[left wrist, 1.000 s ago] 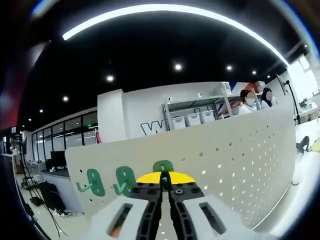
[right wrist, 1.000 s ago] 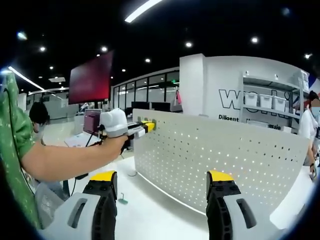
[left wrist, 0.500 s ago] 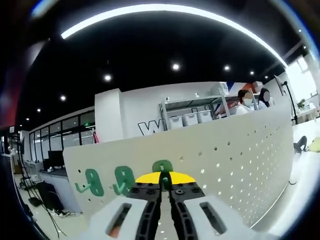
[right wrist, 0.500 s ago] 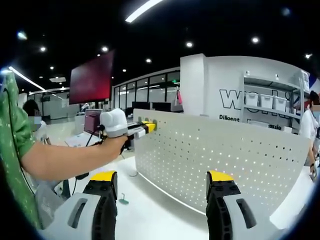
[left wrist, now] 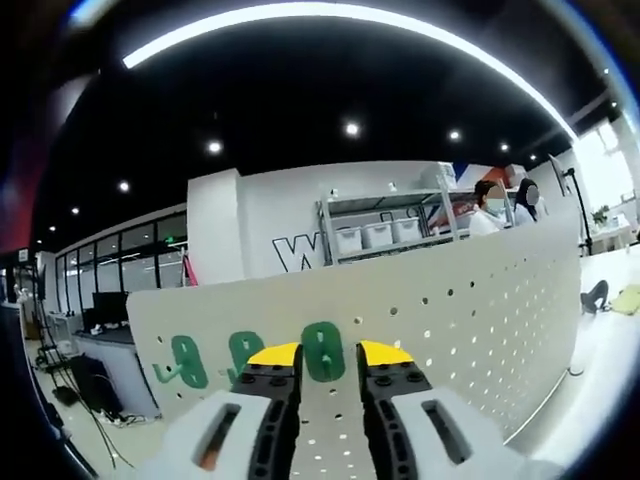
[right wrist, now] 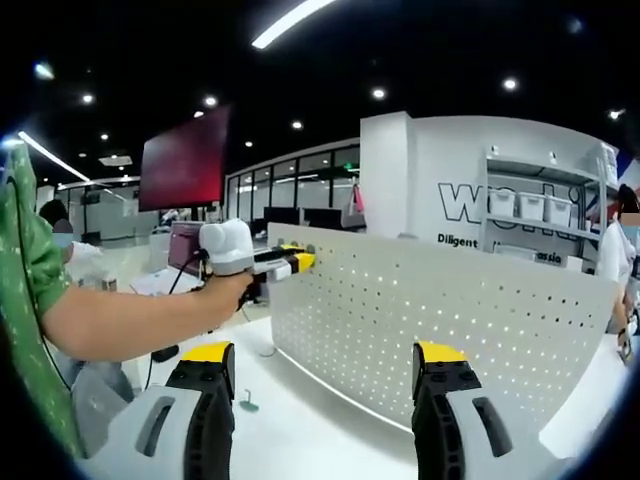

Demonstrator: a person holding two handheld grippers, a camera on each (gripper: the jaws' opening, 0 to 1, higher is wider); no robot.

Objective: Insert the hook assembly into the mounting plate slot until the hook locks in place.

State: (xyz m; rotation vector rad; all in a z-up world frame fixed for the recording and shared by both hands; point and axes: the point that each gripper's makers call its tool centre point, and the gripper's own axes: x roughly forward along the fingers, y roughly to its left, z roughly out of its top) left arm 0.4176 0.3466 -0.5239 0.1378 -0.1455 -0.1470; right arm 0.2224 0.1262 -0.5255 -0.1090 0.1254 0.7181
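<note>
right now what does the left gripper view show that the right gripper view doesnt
The left gripper view alone shows three green hooks hanging on the near face of the white pegboard, with the left tongs open just in front of the nearest hook.

The right gripper view alone shows the person's arm holding the left tongs at the pegboard's top edge, plus the right tongs, open and empty.

Both share the pegboard, the shelf of bins and the ceiling lights.
</note>
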